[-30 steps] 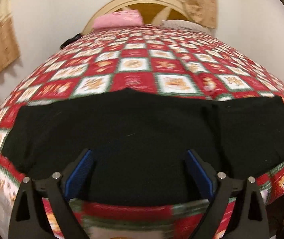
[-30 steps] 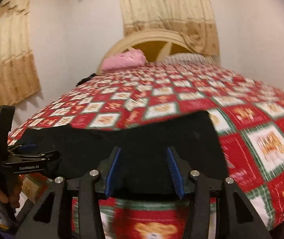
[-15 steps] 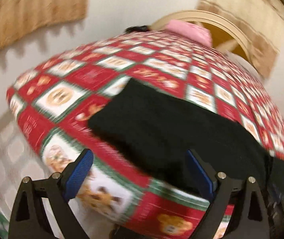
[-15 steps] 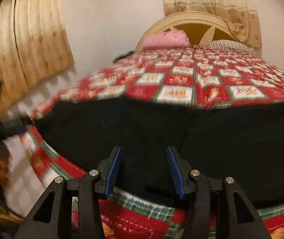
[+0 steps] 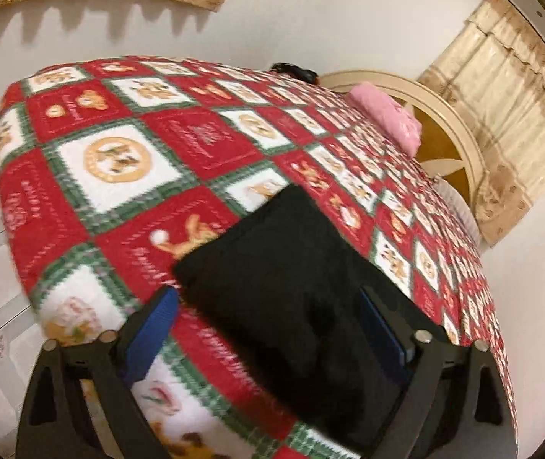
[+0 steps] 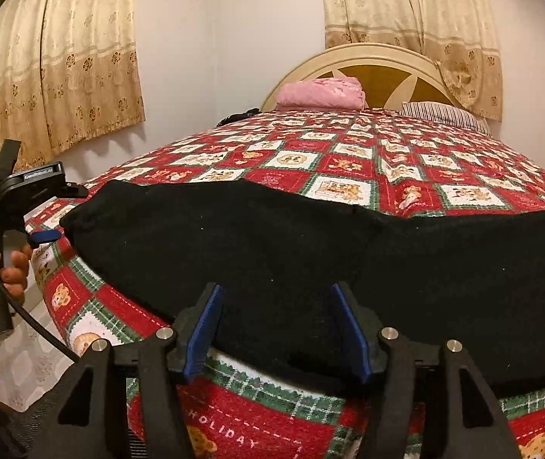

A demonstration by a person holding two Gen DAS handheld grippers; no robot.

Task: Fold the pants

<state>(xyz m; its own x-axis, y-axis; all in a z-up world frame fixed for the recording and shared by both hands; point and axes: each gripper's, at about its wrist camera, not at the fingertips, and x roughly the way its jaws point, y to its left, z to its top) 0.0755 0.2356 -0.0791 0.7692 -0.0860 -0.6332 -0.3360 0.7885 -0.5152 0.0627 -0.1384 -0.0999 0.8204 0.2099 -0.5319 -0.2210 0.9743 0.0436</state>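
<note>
Between the spread jaws of the right gripper (image 6: 278, 325), nothing is being held; the jaws are hovering at the near edge of the black pants (image 6: 310, 252). The left gripper (image 5: 268, 332) is likewise gaping wide and empty over one end of the pants (image 5: 291, 287), which are lying flat across the foot of the bed's holiday quilt (image 6: 387, 160).

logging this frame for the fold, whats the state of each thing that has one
pants: flat across the bed's near edge, not gripped
left gripper: open, at the pants' end
right gripper: open, over the pants' near edge
quilt: spread over the bed
pink cloth: folded, by the headboard
curtains: drawn shut
</note>
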